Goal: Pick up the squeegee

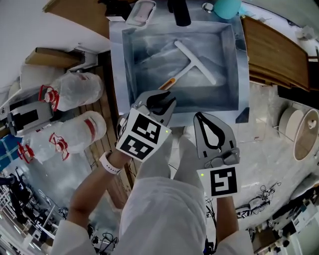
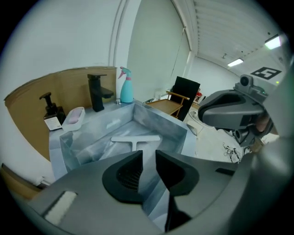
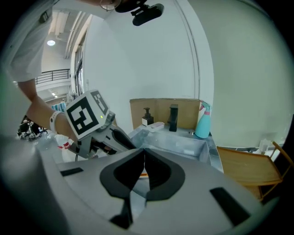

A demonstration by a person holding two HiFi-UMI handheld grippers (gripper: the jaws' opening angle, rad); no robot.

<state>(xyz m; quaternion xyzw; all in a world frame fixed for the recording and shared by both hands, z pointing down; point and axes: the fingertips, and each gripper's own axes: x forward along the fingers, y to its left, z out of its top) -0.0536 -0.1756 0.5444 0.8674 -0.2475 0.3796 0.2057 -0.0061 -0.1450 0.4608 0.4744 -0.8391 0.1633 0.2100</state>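
The white T-shaped squeegee (image 1: 195, 63) with an orange handle end lies flat in the grey sink basin (image 1: 117, 60). My left gripper (image 1: 167, 95) hovers at the basin's near rim, just short of the handle end, jaws a little apart and empty. In the left gripper view the squeegee (image 2: 136, 138) lies straight ahead beyond the gripper (image 2: 149, 155). My right gripper (image 1: 199, 115) is shut and empty, outside the basin's near wall, to the right of the left one. The right gripper view shows its jaws (image 3: 144, 151) pressed together and the left gripper (image 3: 98, 137) beside them.
A black tap (image 1: 182, 12), a teal spray bottle (image 1: 227, 7) and a white soap dish (image 1: 141, 12) stand along the sink's far edge. A soap dispenser (image 2: 52, 112) is at the far left corner. A wooden chair (image 1: 274, 50) stands right; plastic bags (image 1: 75, 89) lie left.
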